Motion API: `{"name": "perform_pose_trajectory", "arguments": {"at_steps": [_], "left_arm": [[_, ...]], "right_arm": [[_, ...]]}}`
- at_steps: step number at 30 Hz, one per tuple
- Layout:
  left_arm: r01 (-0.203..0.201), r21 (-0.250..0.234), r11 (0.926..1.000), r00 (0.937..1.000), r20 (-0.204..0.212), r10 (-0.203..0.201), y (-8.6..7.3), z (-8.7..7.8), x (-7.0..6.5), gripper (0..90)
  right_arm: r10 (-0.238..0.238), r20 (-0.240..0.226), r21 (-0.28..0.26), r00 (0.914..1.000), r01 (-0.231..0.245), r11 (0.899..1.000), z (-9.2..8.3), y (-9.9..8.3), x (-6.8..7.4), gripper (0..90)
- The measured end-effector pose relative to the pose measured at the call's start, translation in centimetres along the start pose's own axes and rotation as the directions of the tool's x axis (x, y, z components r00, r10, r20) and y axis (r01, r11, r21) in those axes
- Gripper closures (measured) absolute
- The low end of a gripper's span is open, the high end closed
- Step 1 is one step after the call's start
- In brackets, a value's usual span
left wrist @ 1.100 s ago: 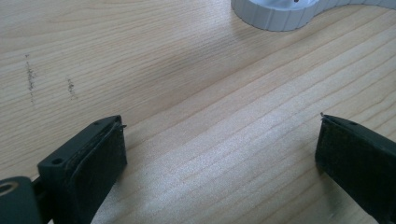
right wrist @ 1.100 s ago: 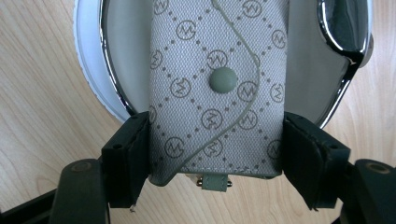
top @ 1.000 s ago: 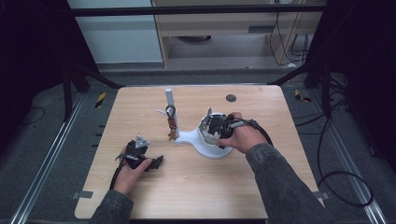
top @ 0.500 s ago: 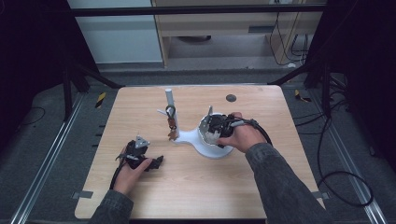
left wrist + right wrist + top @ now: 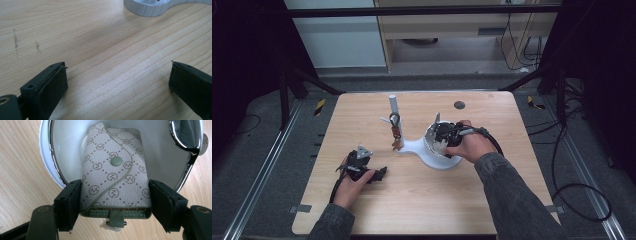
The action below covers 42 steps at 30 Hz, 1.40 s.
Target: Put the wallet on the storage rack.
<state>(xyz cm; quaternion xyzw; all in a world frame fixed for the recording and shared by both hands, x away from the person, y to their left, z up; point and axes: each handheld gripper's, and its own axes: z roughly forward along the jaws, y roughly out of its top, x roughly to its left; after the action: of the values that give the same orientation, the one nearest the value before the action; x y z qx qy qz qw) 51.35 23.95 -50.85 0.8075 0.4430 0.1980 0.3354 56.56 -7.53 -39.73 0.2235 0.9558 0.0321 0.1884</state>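
Beige monogram-patterned fabric key pouch [image 5: 113, 173] with green snap lies half in the white round dish [image 5: 160, 157] on the counter [image 5: 492, 200], my right hand-held gripper [image 5: 115, 205] clamping its lower sides. Light and soft, it should handle best squeezed across the stiffer stitched bottom edge. My left hand-held gripper [image 5: 117, 85] rests open.

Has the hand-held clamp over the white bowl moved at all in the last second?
No. The right gripper sits at the same spot over the bowl, just right of the white post, clamped on a patterned pouch.
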Motion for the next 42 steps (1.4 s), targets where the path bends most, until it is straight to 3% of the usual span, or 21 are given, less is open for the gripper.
{"name": "perform_pose_trajectory", "arguments": {"at_steps": [42], "left_arm": [[0.0, 0.0, 1.0, 1.0, 0.0, 0.0, 0.02, 0.02, -0.02, 1.1]], "right_arm": [[0.024, 0.001, -0.024, 0.9997, -0.024, 0.999, -0.62, -0.24, -0.13, 24.4]]}}
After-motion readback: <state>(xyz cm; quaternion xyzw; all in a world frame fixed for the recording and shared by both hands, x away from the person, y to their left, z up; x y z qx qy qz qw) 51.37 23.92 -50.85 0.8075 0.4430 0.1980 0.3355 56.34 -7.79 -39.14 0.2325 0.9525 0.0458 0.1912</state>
